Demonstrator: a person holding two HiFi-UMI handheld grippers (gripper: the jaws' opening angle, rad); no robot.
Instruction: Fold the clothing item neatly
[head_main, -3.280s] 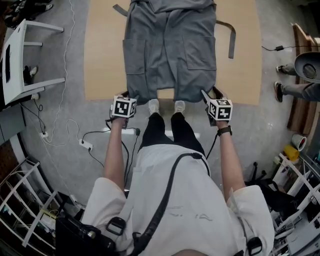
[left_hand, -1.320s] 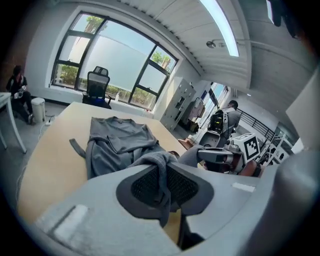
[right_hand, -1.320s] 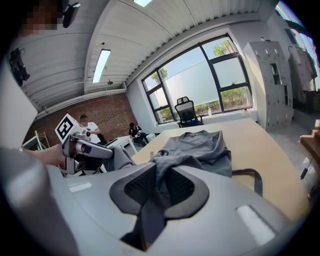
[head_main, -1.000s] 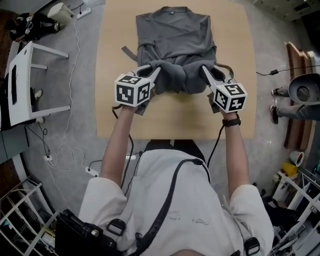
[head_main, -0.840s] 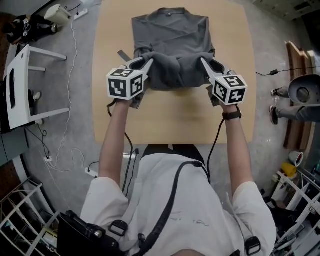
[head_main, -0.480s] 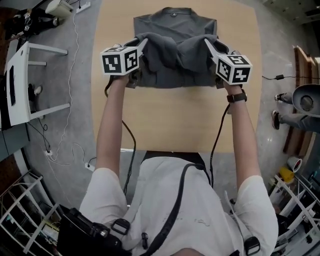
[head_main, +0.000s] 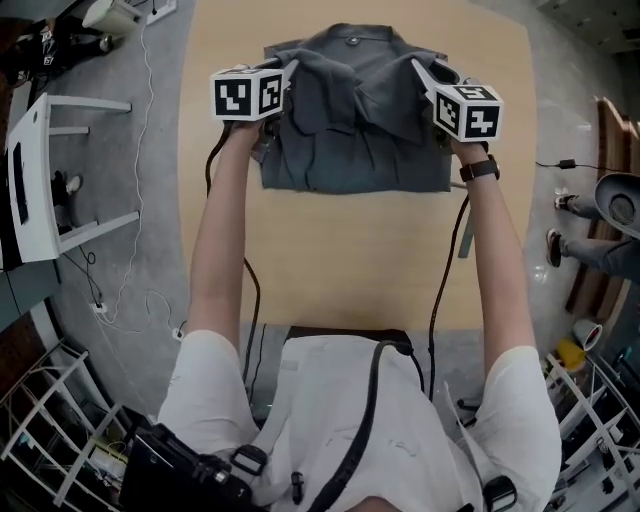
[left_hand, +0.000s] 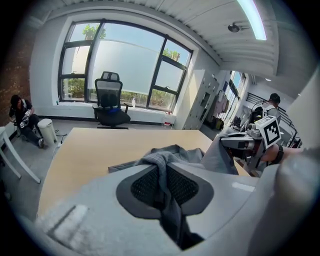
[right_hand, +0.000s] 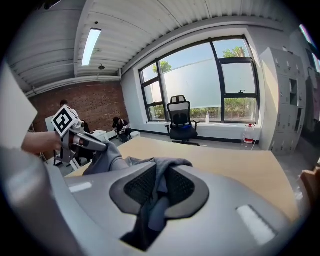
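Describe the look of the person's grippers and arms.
Left gripper and right gripper: grey, dark mesh-padded fingers, each bearing a white cube with black square markers and trailing a black cable. Short white sleeves; black wristwatch on the right wrist.

Bright daylight through the windows (left_hand: 125, 65), ceiling strip light (left_hand: 252, 17) glaring, fisheye corners dark, foreground soft

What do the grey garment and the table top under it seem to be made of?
Grey garment: soft cloth, woven or knit, with a matte finish, perhaps cotton-like. It drapes in loose folds and creases without shine.
Table top: wood or a wood-look laminate, pale beige, smooth and even. No clear grain shows, so which of the two stays open.
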